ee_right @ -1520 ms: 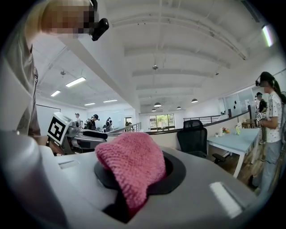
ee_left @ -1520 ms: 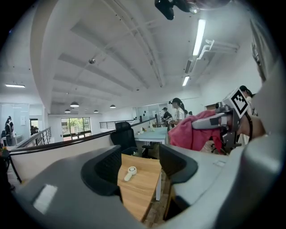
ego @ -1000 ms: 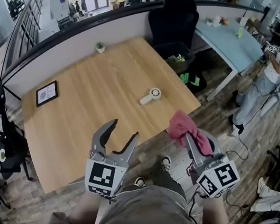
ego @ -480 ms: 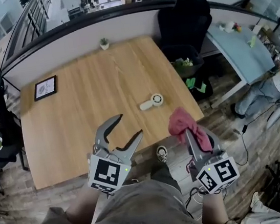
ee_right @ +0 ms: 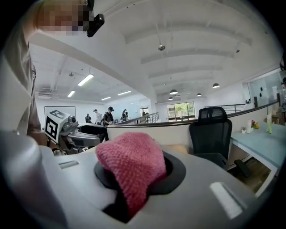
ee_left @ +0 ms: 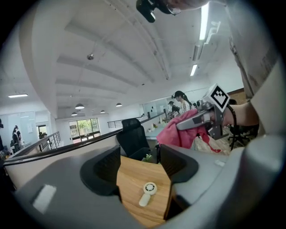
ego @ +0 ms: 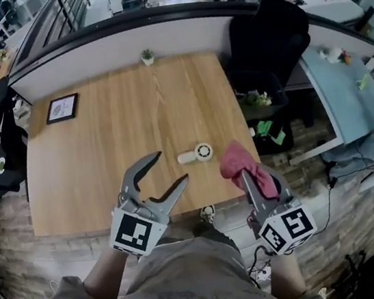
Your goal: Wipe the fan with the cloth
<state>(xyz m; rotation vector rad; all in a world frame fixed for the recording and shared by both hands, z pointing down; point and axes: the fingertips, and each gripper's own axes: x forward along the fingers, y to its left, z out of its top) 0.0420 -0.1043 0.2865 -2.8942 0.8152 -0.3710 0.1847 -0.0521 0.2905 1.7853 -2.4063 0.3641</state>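
A small white fan (ego: pixel 198 153) lay flat near the front edge of the table (ego: pixel 115 131), bare wood beyond it. The right gripper (ego: pixel 243 172) pinched the pink cloth (ego: pixel 239 160); the left gripper (ego: pixel 171 166) gaped wide, empty.

One fan (ego: pixel 198 153) lies at the frame's centre, with one cloth (ego: pixel 239 161) just right of it. Two grippers show low in the head view, the left gripper (ego: pixel 171 167) and the right gripper (ego: pixel 244 173) (each carries one marker cube). There is one wooden table (ego: pixel 123 140), with one picture frame (ego: pixel 62 107) at its upper left and one plant (ego: pixel 148 57) at its top edge. Two black chairs stand off it: a big chair (ego: pixel 267 34) at upper right and a small chair (ego: pixel 9 136) at far left. One blue table (ego: pixel 345 99) sits at the right side.
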